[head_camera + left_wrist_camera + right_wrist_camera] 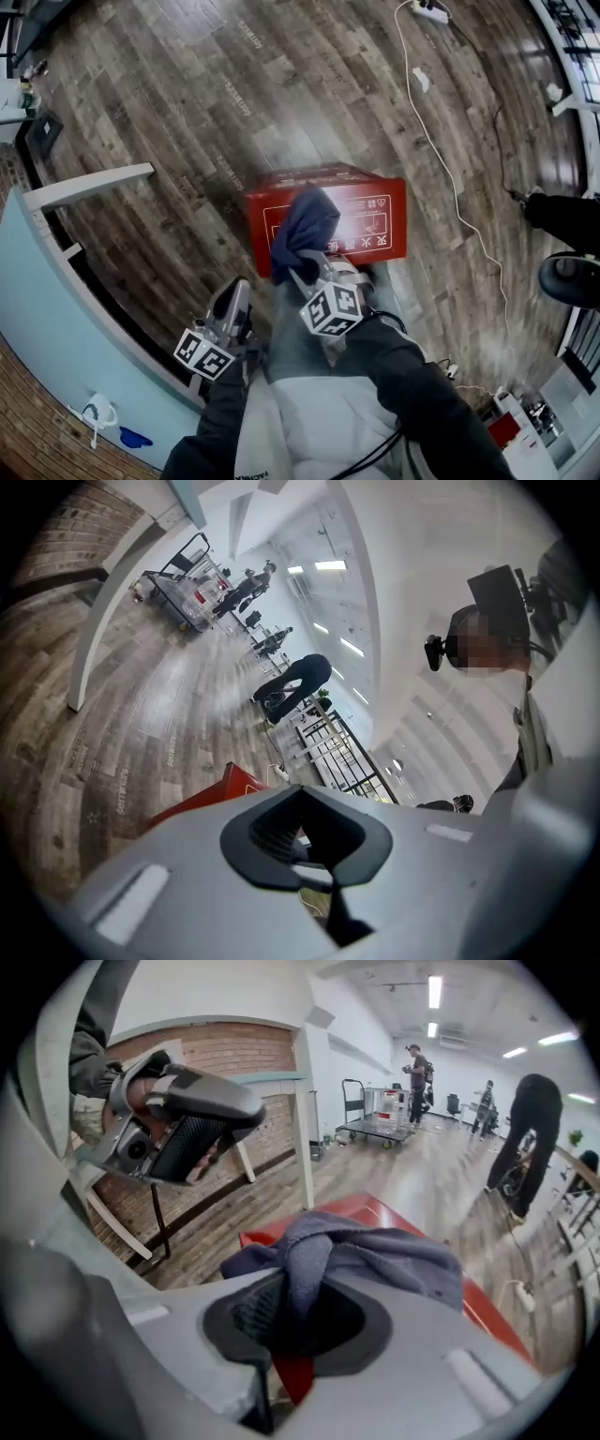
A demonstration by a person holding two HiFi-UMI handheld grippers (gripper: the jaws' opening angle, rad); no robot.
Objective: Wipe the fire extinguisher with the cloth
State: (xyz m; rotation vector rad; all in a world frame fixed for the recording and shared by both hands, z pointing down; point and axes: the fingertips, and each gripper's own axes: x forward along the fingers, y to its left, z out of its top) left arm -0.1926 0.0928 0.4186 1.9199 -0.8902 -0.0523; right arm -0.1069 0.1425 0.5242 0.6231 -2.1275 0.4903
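The wood-plank floor (pixel 187 103) fills most of the head view. Some planks carry faint printed words, too blurred to read. A pale blue tabletop (pixel 47 309) with a white frame runs along the left edge.

The red fire-extinguisher box (pixel 375 220) lies flat on the floor just ahead of the person's knees. Its top face bears a white outlined panel with white Chinese characters and small pictograms; glare washes over the middle of the line, so it cannot be read in full.

The right gripper (pixel 300 1312) points steeply down over the near left part of the box. Its jaws are clamped on a bunched dark blue cloth (pixel 375 1255). The cloth stands up out of the jaws and drapes over the box's top, as the head view also shows (pixel 305 225).

The left gripper (pixel 314 841) is held off to the left, beside the box and clear of it. Its jaws are drawn close together with nothing between them.

Each gripper carries a black-and-white marker cube (pixel 332 309).

A thin white cable (pixel 450 178) snakes across the floor from a white power strip (pixel 431 11) at the top edge.
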